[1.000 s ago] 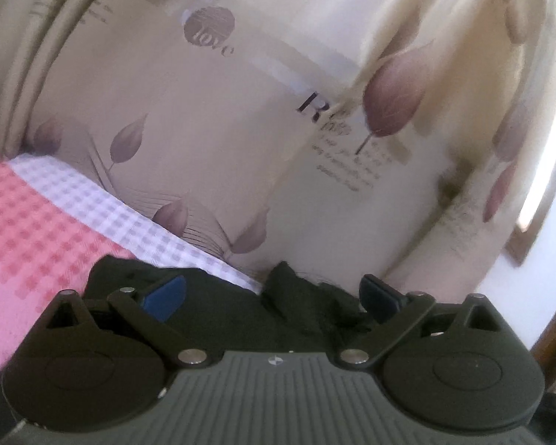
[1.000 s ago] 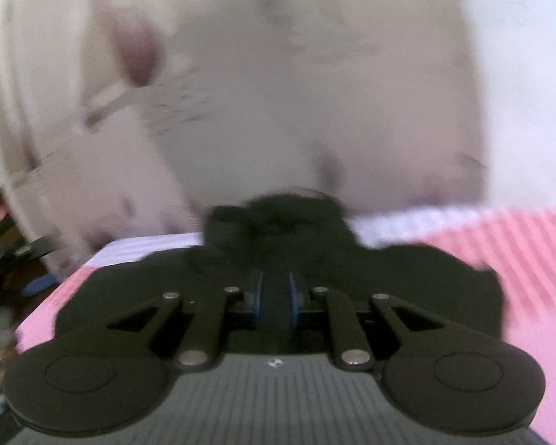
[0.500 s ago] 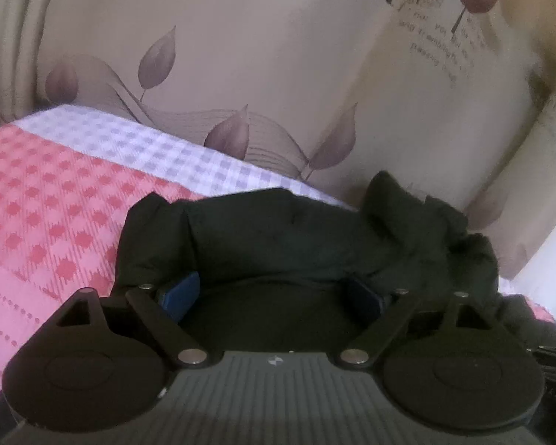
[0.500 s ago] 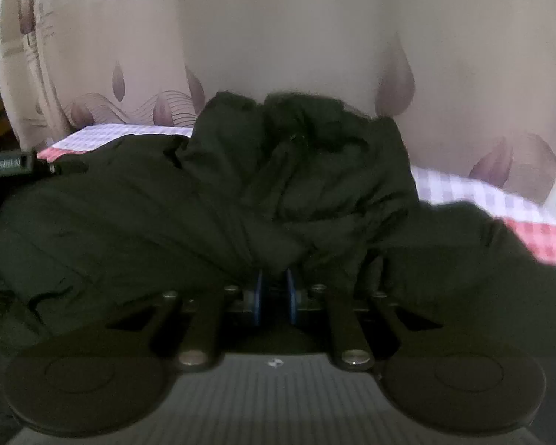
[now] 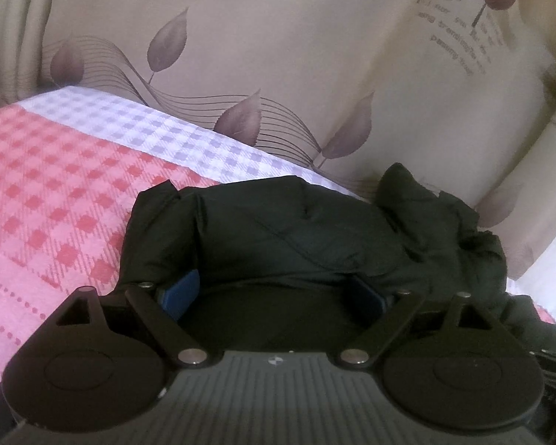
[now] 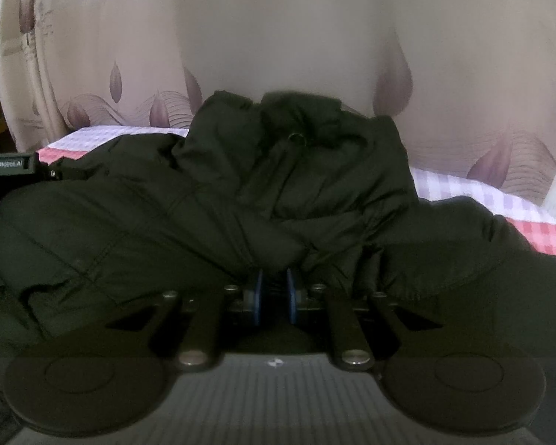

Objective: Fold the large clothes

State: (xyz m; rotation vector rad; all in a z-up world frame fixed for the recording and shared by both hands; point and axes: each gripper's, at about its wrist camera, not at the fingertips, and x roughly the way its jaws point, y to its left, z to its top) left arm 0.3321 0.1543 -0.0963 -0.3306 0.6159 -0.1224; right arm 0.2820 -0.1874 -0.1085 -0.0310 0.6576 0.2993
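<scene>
Garment: black padded jacket (image 6: 218, 222) lies bunched on the checked bedsheet (image 5: 55, 193), its far edge close to the leaf-print curtain (image 5: 278, 55)
Collar end: heaped highest at the far middle in the right wrist view, with a small metal ring (image 6: 297, 137) showing among the folds
Left tool (image 5: 270, 293): released, blue pads (image 5: 179, 293) spread wide; black fabric lies between and over the tips, not pinched
Right tool (image 6: 274, 291): clenched on a fold of the jacket, blue pads (image 6: 257, 296) nearly together with dark fabric between them
Bedsheet: red-and-white check, with a lilac-and-white band along the curtain side
Left tool as seen from right wrist view: a labelled dark part (image 6: 7, 165) sits at the left edge, beside the jacket
Curtain: beige, purple leaves, printed lettering (image 5: 444, 15) upper right in the left wrist view
</scene>
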